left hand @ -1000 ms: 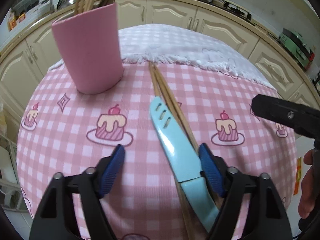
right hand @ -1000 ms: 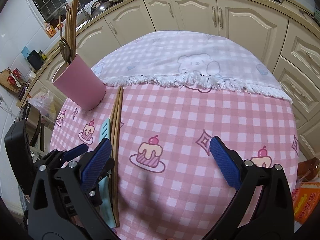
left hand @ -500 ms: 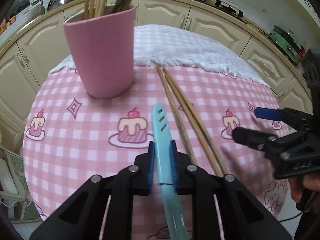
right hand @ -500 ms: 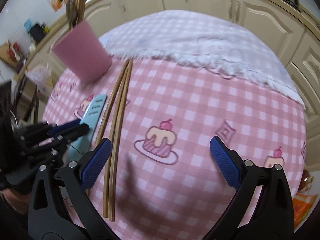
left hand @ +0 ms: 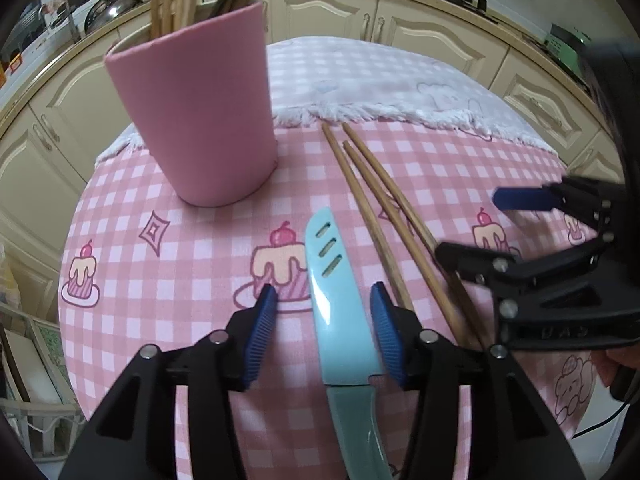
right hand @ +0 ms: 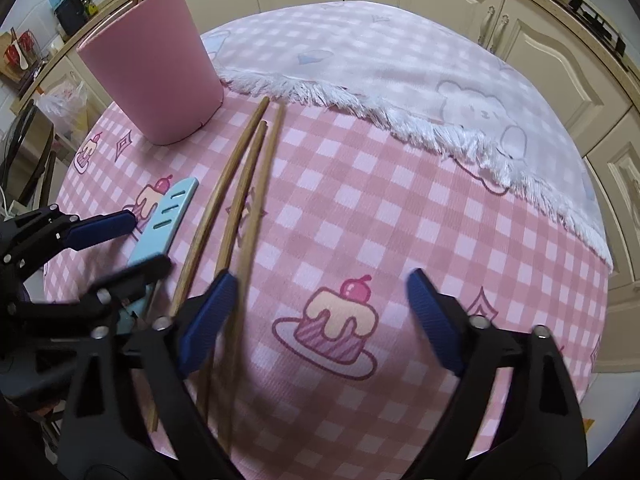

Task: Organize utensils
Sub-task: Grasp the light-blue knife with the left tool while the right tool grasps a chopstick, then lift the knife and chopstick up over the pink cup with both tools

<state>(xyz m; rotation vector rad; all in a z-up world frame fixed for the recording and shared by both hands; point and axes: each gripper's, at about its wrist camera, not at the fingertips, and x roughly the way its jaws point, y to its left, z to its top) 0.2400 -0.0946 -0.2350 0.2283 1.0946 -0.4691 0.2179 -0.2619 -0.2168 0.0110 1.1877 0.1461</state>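
- The left gripper sits at the bottom centre of the left wrist view, its jaws parted with a blue pad on either side of the light-blue knife.
- The right-hand pad lies just beside the blade's edge; whether it touches cannot be told. The left-hand pad stands clear of the blade.
- The knife lies flat on the pink checked tablecloth, slotted tip pointing toward the frame's centre, handle running off the bottom edge.
- The right gripper fills the bottom of the right wrist view, spread wide and holding nothing.
- Its left pad sits over the near ends of the three wooden chopsticks; contact is unclear.
- The chopsticks lie side by side on the cloth, running from lower left toward the upper centre, just right of the knife.
- The pink cup stands upright at upper left in both views, with wooden utensils sticking out of it.
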